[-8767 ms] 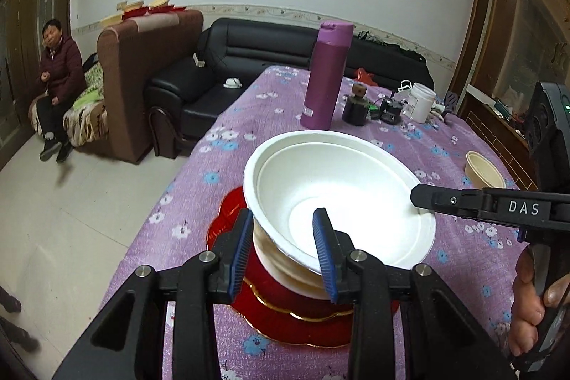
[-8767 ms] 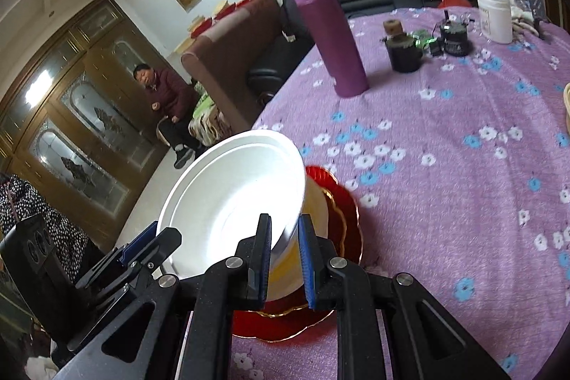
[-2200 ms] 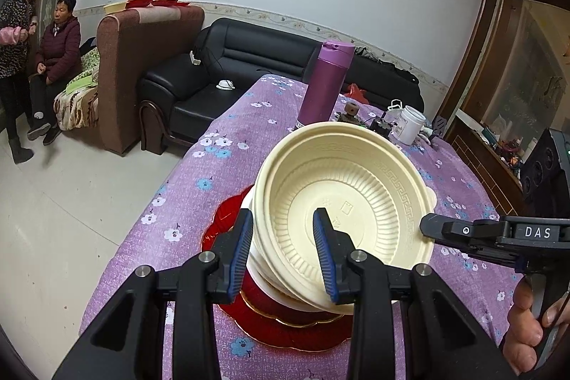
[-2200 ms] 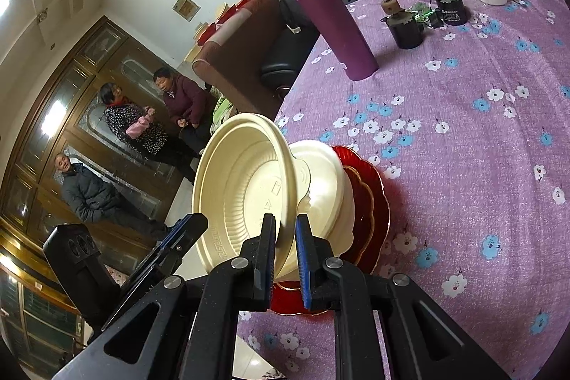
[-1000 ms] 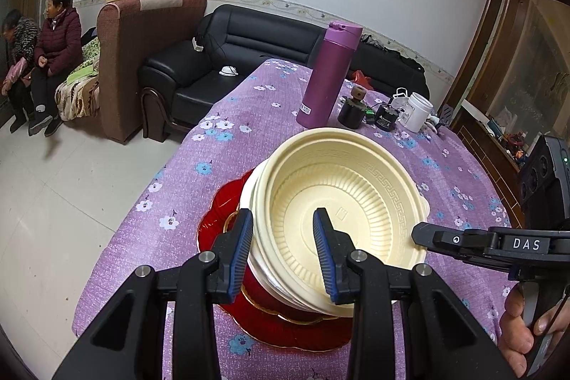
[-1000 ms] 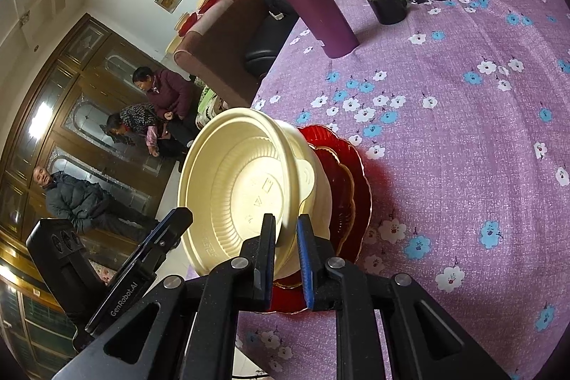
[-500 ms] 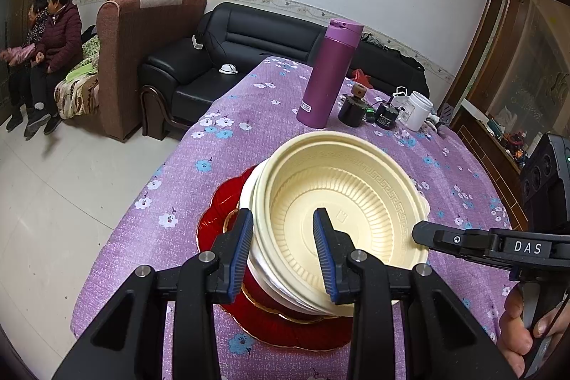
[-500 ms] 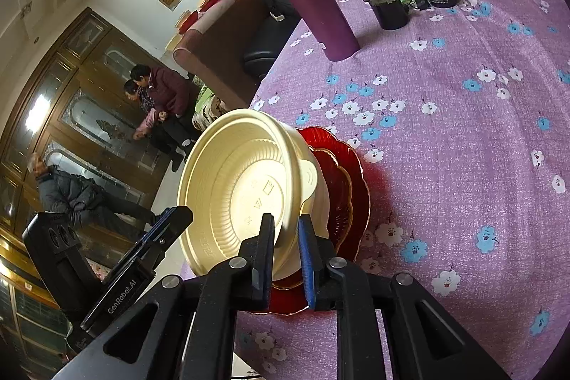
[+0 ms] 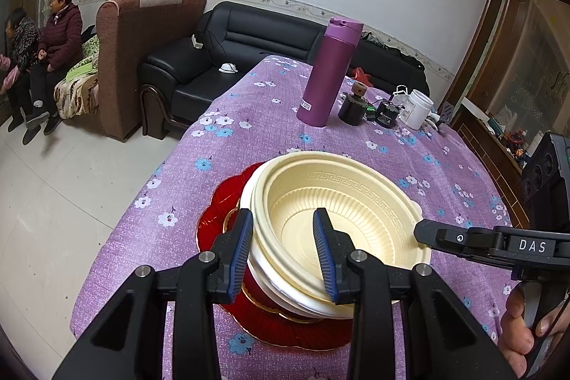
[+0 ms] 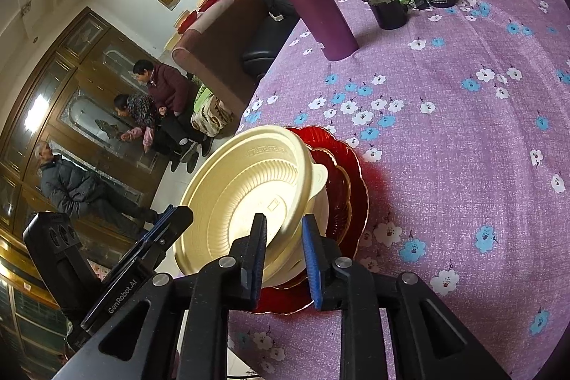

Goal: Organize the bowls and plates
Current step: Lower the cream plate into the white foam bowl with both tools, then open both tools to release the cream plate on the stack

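- Left wrist view: worktop (image 9: 249, 130) under a purple flowered cloth; flask (image 9: 329, 73) and small jars stand well apart at the far end, probably kept out of the stacking area.
- Red plates (image 9: 221, 212) lie lowest, widest pieces serving as base.
- White bowls (image 9: 260, 269) nest on them.
- Cream bowl (image 9: 342, 205) sits on top, slightly tilted, seemingly being seated.
- Left gripper (image 9: 283, 250): fingers part-open astride the near rims, no clear pinch; likely steadying.
- Right gripper (image 10: 283, 259): fingers opening, cream bowl's rim between them, apparently being released.
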